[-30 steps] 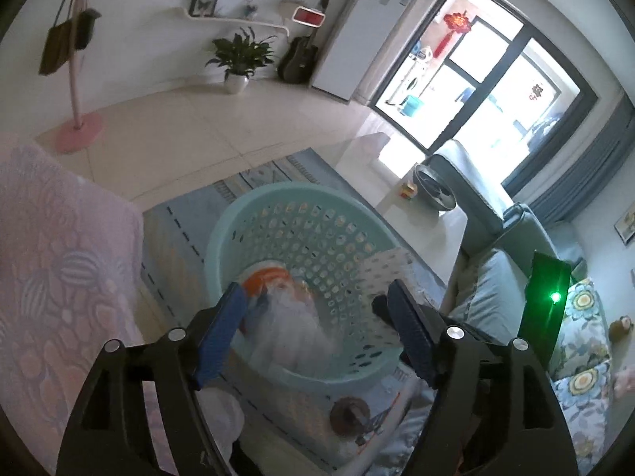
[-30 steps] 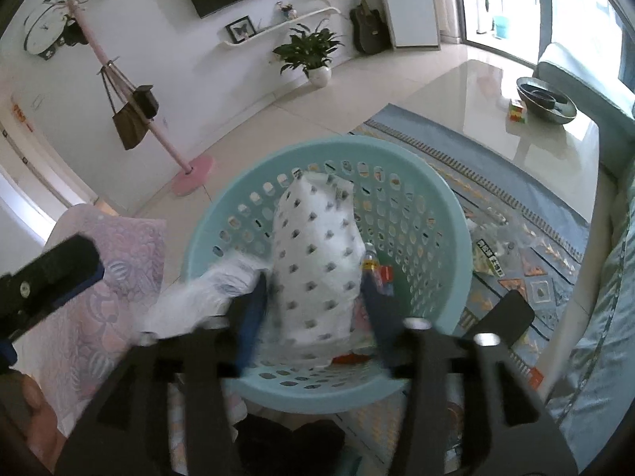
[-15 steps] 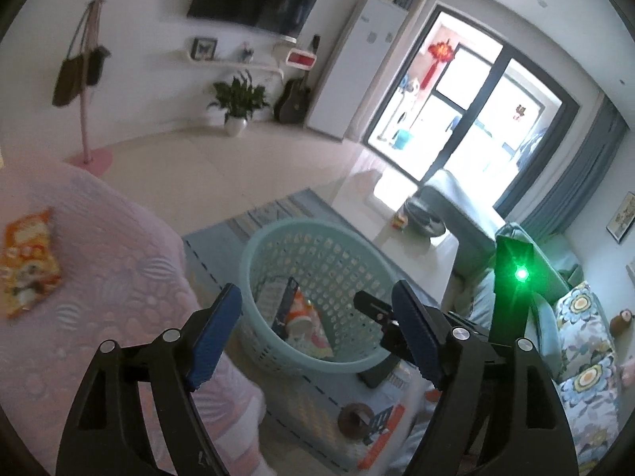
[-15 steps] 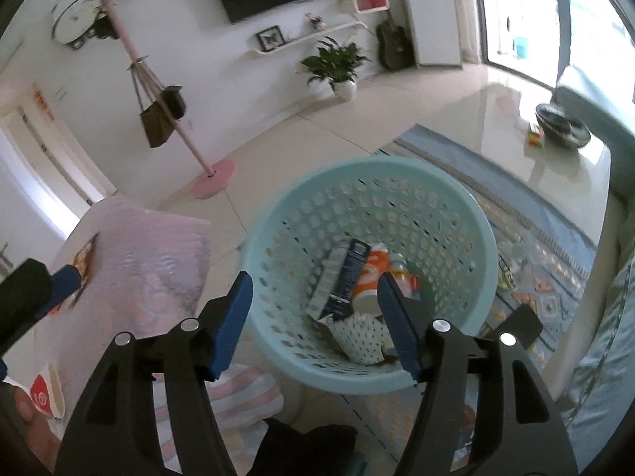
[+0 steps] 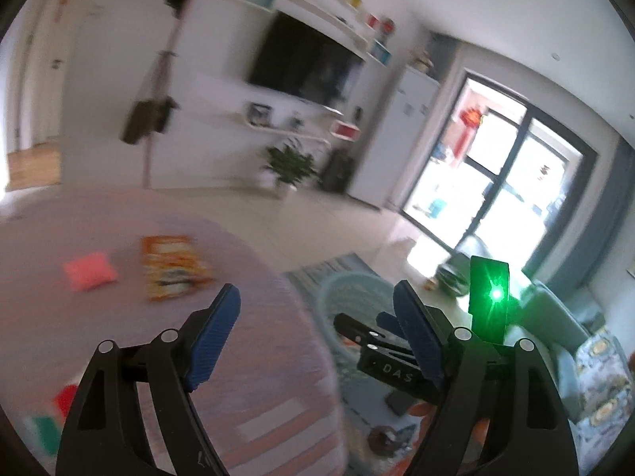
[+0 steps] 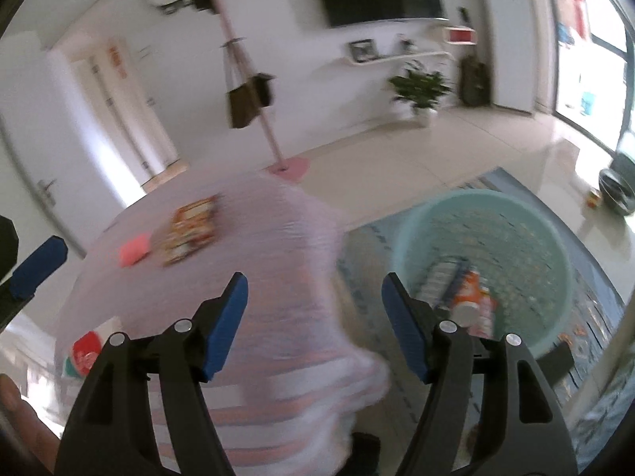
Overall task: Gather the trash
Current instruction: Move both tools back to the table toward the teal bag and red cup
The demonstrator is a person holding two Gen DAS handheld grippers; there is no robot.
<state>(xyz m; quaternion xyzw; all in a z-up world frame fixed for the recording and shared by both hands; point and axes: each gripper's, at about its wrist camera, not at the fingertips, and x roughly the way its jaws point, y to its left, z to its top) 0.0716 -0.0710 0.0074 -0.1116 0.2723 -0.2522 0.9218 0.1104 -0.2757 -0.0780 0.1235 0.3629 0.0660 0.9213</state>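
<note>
1. The round table (image 6: 246,238) under its pink patterned cloth fills the near left of both views; trash lies on it, so the step in hand looks like reaching for the next piece.
2. The pale green basket (image 6: 516,214) stands on the rug just right of the table and holds a carton, an orange pack and other pieces.
3. The left gripper (image 5: 317,329) and right gripper (image 6: 315,317) both hang above the table edge, jaws spread wide with nothing between them.
4. The orange snack bag (image 5: 172,265) lies flat near the far side; approach low and pinch one edge, since a flat bag gives little to grip.
5. The pink packet (image 5: 89,275) sits just left of it, slightly apart; take one item per gripper.
6. A red-and-green wrapper (image 6: 85,357) lies at the near left; both views are blurred.
</note>
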